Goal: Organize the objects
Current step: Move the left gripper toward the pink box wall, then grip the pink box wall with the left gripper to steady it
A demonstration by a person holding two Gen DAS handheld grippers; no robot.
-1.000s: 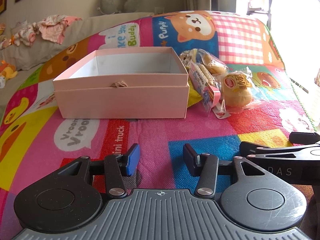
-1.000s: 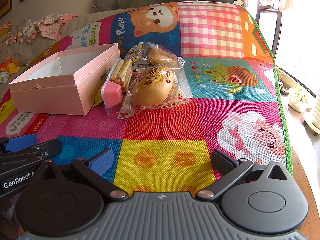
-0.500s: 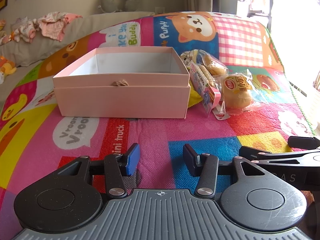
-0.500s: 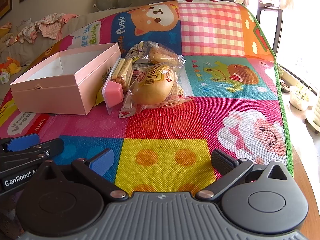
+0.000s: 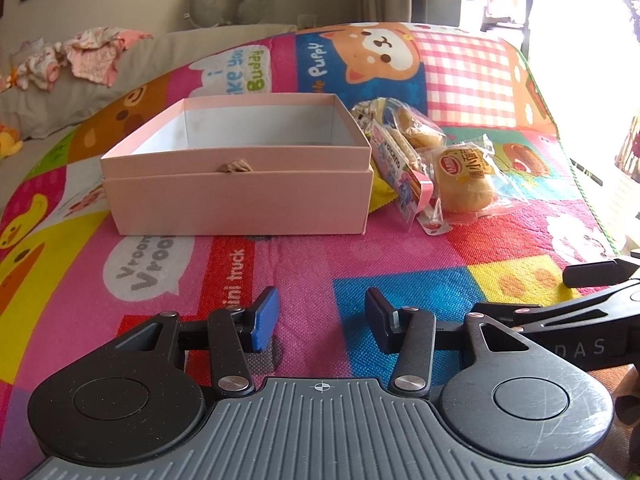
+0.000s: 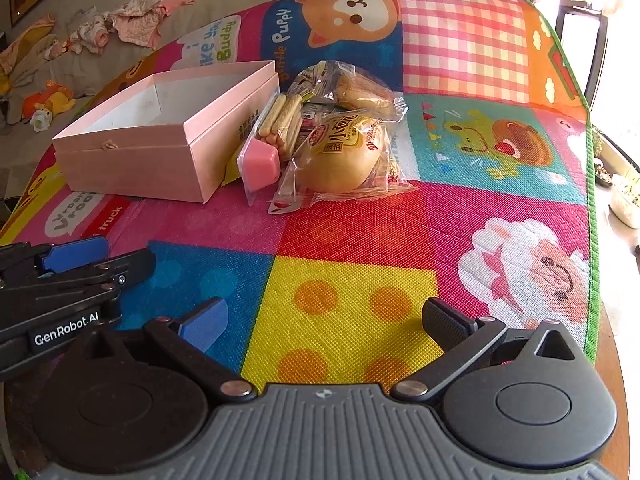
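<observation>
Snacks (image 6: 340,136) lie in a pile on the mat (image 6: 360,312), touching the right wall of the box (image 5: 240,204). Box: pink, lidless, nothing visible inside.

Left gripper (image 5: 320,318): jaws parted by a moderate gap, holding nothing. Box lies at 12 o'clock from it, well apart; snacks at 1 o'clock.

Right gripper (image 6: 326,320): jaws spread wide, holding nothing. Snacks lie at 12 o'clock, well apart; box at 11 o'clock. Left gripper shows at 9 o'clock in the right wrist view, just beside.

Pile contents:
- bun (image 6: 340,160) in clear wrap, nearest the right gripper;
- biscuit sticks (image 6: 280,124) with a pink cup (image 6: 260,162), against the box;
- further wrapped items behind, probably pastries; wrap glare prevents a firm reading.

Surface: patchwork mat with cartoon animals and printed words, covering a table; bare wood edge (image 6: 616,360) at 3 o'clock.

Room: grey sofa (image 5: 168,48) at 11 o'clock with crumpled clothes (image 5: 92,56), neck pillow (image 5: 228,0) on the backrest, bright window (image 5: 580,8) at 2 o'clock.
</observation>
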